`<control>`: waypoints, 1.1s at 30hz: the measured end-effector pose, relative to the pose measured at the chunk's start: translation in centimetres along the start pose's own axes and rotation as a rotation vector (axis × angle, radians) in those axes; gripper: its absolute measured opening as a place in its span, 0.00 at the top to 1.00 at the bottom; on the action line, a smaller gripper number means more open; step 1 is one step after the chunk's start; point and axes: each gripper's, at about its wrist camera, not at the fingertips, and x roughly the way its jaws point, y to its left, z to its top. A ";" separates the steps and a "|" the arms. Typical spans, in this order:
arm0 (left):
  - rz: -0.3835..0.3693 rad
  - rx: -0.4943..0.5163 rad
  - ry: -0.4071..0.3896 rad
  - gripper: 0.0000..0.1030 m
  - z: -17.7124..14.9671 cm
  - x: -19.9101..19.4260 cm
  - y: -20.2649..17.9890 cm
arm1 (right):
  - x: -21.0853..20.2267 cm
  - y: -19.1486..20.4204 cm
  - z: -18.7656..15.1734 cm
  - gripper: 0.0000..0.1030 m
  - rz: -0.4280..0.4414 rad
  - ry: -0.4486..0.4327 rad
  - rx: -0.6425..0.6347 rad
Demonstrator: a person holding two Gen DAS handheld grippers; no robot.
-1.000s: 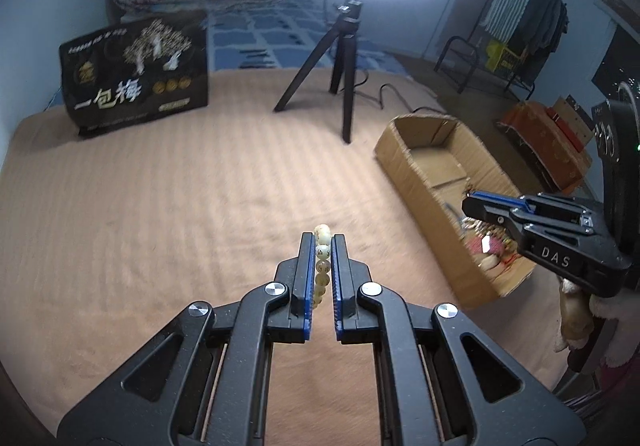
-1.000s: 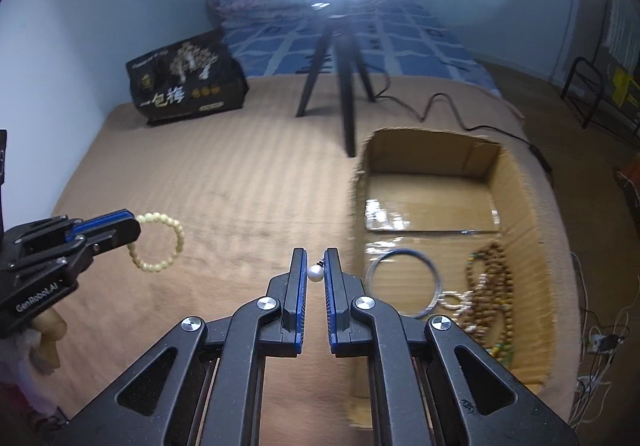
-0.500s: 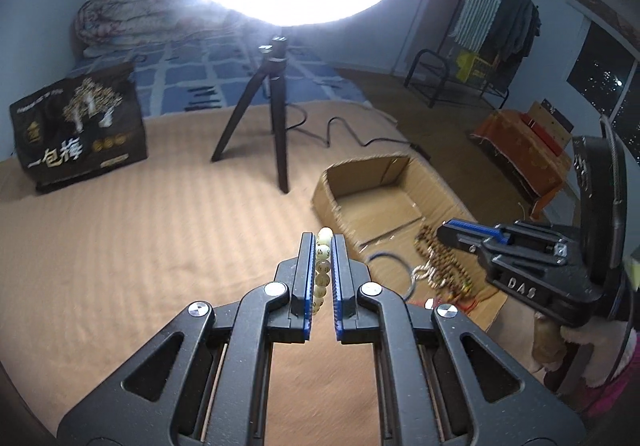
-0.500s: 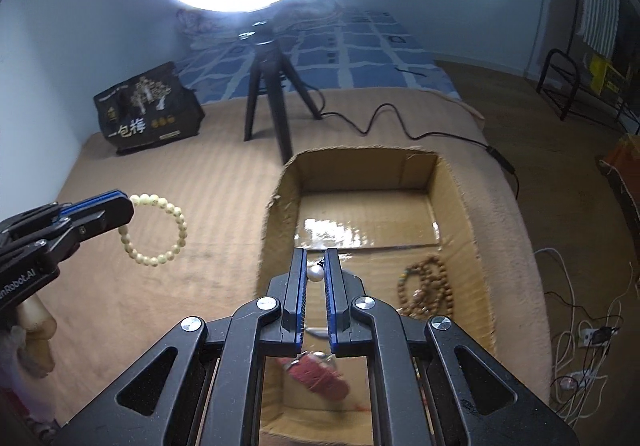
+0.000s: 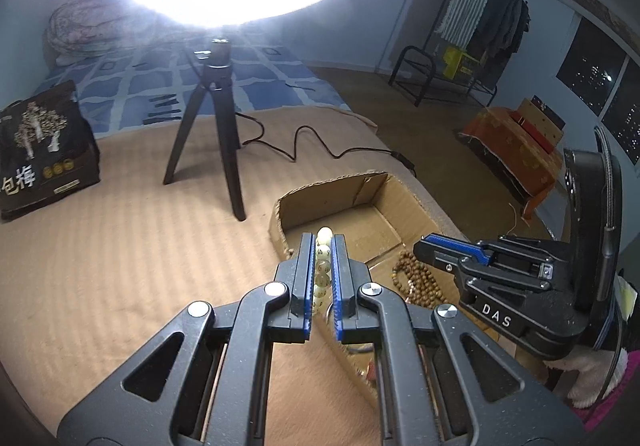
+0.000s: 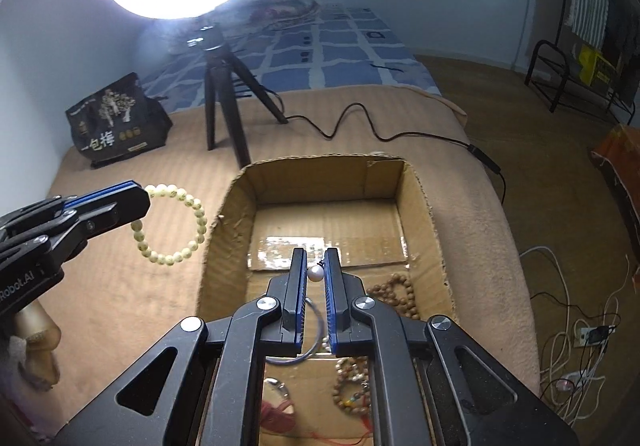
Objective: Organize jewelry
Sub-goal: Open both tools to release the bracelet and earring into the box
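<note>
My left gripper [image 5: 322, 242] is shut on a pale yellow bead bracelet [image 5: 323, 266]; in the right wrist view the bracelet [image 6: 176, 224] hangs as a ring from that gripper [image 6: 142, 201], just left of the open cardboard box [image 6: 228, 205]. My right gripper [image 6: 316, 266] is shut on a small white pearl [image 6: 316, 273] and hovers over the box's inside. In the left wrist view the right gripper [image 5: 424, 246] reaches over the box [image 5: 280, 221] from the right. Brown bead strings [image 6: 396, 296], a thin metal ring [image 6: 316, 330] and a red tassel [image 6: 276, 414] lie in the box.
The box rests on a tan ribbed cover [image 5: 120, 266]. A ring light's black tripod [image 5: 216, 125] stands behind the box, its cable [image 6: 360, 125] trailing right. A black bag [image 6: 116, 121] sits far left. Cables [image 6: 576, 330] lie on the floor at right.
Both grippers have swung toward the box. The left one with the bracelet now sits at the box's left wall, and the right one with the pearl is farther over the box floor.
</note>
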 end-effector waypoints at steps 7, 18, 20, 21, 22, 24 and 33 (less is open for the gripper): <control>0.010 0.014 0.020 0.95 0.5 2.2 -0.6 | 0.7 -0.8 0.0 0.93 -0.010 0.010 0.006; 0.016 0.005 0.038 0.94 0.4 3.6 -0.5 | 1.3 -1.5 0.0 0.93 -0.010 0.019 0.031; 0.016 0.004 0.039 0.94 0.5 3.7 -0.5 | 1.3 -1.6 0.0 0.93 -0.017 0.021 0.034; 0.014 0.004 0.040 0.94 0.5 3.7 -0.5 | 1.3 -1.6 0.0 0.93 -0.020 0.022 0.034; 0.014 0.005 0.042 0.94 0.5 3.8 -0.6 | 1.4 -1.7 0.0 0.92 -0.022 0.024 0.035; 0.018 0.007 0.042 0.94 0.4 3.8 -0.6 | 1.4 -1.8 -0.1 0.79 -0.024 0.025 0.039; 0.036 0.016 0.038 0.94 0.3 3.7 -0.8 | 1.1 -2.1 -0.2 0.61 -0.037 0.016 0.059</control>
